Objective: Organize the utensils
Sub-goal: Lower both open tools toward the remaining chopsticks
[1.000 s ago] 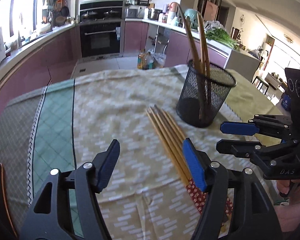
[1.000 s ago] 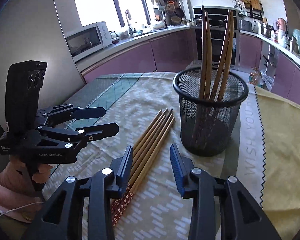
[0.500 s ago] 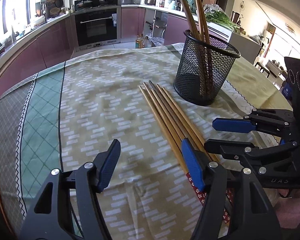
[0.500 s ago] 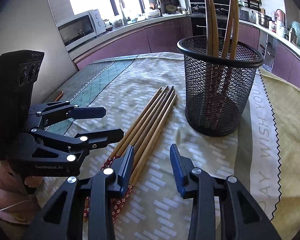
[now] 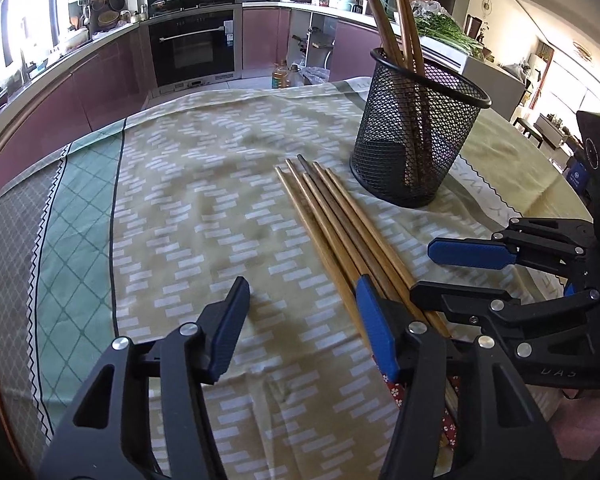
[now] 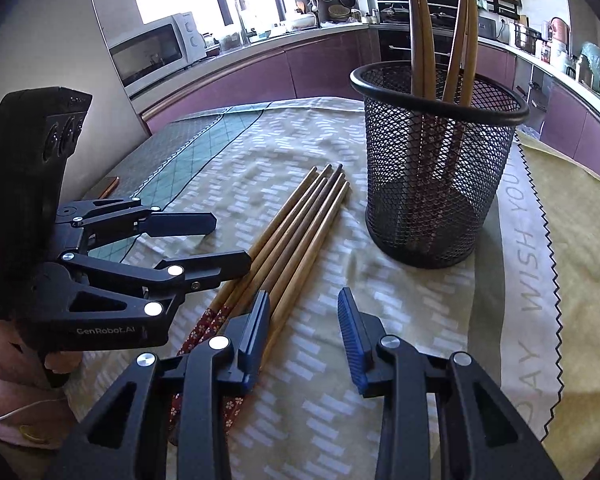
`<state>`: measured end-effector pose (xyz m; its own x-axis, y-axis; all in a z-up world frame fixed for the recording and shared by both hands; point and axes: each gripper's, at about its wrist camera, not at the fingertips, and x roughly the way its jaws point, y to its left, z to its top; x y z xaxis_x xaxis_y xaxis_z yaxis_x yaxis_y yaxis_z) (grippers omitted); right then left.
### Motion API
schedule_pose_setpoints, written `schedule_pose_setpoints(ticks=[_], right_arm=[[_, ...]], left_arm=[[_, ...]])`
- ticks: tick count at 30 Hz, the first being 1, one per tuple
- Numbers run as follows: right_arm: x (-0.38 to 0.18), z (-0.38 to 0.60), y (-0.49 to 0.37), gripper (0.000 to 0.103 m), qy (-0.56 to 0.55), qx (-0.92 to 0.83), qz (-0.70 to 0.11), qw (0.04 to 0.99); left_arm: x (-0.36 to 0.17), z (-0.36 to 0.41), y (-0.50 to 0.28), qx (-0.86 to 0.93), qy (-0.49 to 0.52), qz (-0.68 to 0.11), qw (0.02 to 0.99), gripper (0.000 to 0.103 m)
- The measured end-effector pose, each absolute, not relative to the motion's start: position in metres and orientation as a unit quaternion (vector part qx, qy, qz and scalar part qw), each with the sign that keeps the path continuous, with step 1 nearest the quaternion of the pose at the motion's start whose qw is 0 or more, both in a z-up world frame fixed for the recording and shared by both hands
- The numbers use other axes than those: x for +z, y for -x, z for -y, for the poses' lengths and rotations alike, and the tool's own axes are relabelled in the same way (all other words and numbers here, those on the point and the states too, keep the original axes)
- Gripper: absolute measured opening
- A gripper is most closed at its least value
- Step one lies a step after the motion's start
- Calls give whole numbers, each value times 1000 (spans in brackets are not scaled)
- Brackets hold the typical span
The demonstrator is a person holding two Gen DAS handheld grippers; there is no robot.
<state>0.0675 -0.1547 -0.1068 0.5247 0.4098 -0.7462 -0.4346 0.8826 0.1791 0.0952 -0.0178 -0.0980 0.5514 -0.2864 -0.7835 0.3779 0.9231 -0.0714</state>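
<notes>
On the patterned cloth (image 5: 204, 208) covering the worktop, the left gripper (image 5: 302, 320) hovers low with its jaws about half apart and closing; only bare cloth lies between them, and its right-hand finger (image 5: 374, 328) sits at the edge of the loose chopsticks (image 5: 340, 224). These lie side by side in a flat bundle, just beside the black mesh holder (image 5: 418, 136), where more chopsticks (image 6: 424, 32) stand upright. The right gripper (image 6: 304, 320) has its jaws narrower, empty over cloth, its left-hand finger (image 6: 256, 328) over the bundle's edge.
</notes>
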Motion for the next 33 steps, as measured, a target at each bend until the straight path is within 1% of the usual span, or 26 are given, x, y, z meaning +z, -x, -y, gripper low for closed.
schedule_pose_setpoints(ticks=[10,12,14,23,28,31,33], right_arm=[[-107,155,-69,32,26,234,-427,873],[-108,155,-69,26,34,228,-428,874],[-108,154,-70,24,38,225,-429,874],[-109,148,-81,24,41,219,-429,875],[-110,143,-85,22,45,214,-427,878],[-109,146,-86,17,37,210,-428,878],[-110,148,-85,11,30,209,-428,879]], left_arm=[[-102,15,-92,-200,-58,-438,874,45],[-102,13,-91,-202,-55,-440,873,44],[-102,11,-91,-203,-52,-442,872,43],[-101,17,-105,-194,-57,-443,873,41],[-101,19,-111,-189,-60,-442,875,35],[-102,19,-112,-185,-58,-441,876,28],[-102,18,-112,-183,-51,-441,877,24]])
